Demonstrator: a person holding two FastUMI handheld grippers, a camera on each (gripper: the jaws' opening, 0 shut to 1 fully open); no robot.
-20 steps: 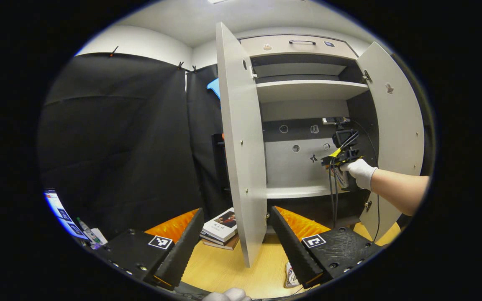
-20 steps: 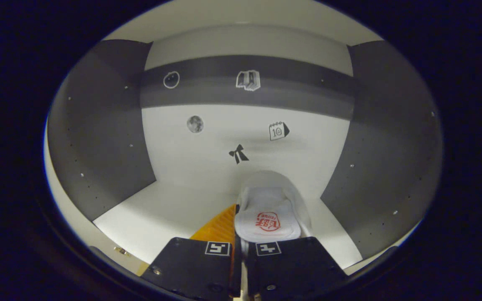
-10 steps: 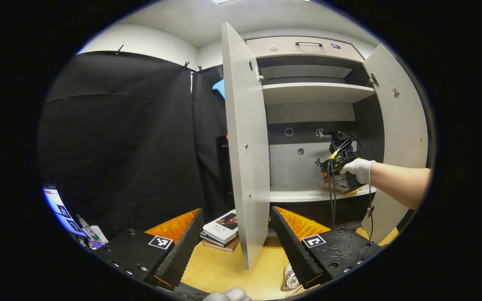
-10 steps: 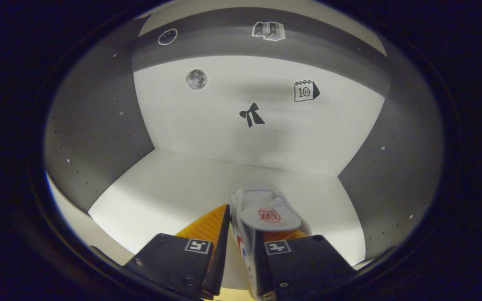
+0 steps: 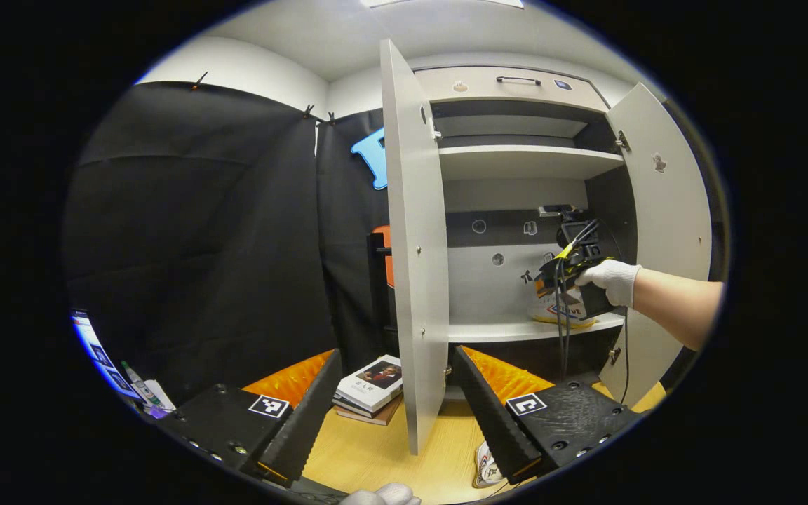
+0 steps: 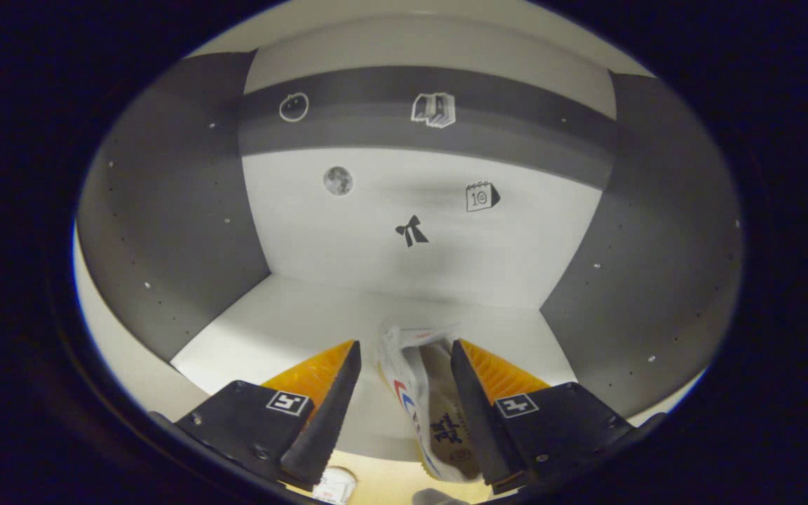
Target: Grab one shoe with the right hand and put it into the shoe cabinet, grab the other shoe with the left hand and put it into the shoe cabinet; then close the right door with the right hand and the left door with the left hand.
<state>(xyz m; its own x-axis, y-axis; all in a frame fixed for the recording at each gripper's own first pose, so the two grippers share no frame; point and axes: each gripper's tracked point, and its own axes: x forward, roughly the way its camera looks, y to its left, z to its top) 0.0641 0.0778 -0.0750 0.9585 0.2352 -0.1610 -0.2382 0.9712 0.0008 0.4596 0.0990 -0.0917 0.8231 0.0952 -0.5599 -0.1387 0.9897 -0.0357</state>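
Note:
The shoe cabinet point(image 5: 527, 158) stands with its left door point(image 5: 414, 266) and right door point(image 5: 663, 224) both open. One white shoe point(image 6: 414, 382) lies on the lower shelf point(image 6: 292, 330) near its front edge, seen from the left gripper view as a white shoe point(image 5: 551, 313). My right gripper point(image 6: 404, 345) is open, one finger on each side of that shoe; a gloved hand holds that gripper point(image 5: 572, 270) at the shelf. The other shoe point(image 5: 482, 468) lies on the wooden table point(image 5: 369, 449) below. My left gripper point(image 5: 395, 354) hangs open over the table, empty.
A stack of books point(image 5: 372, 382) lies on the table at the foot of the left door. A lit screen point(image 5: 99, 354) and some pens sit at far left. Stickers point(image 6: 411, 230) dot the cabinet's back wall. A drawer point(image 5: 516, 81) tops the cabinet.
The right gripper lowered the shoe onto the shelf and opened, letting it go. The left gripper's view drifted slightly; its jaws stayed open.

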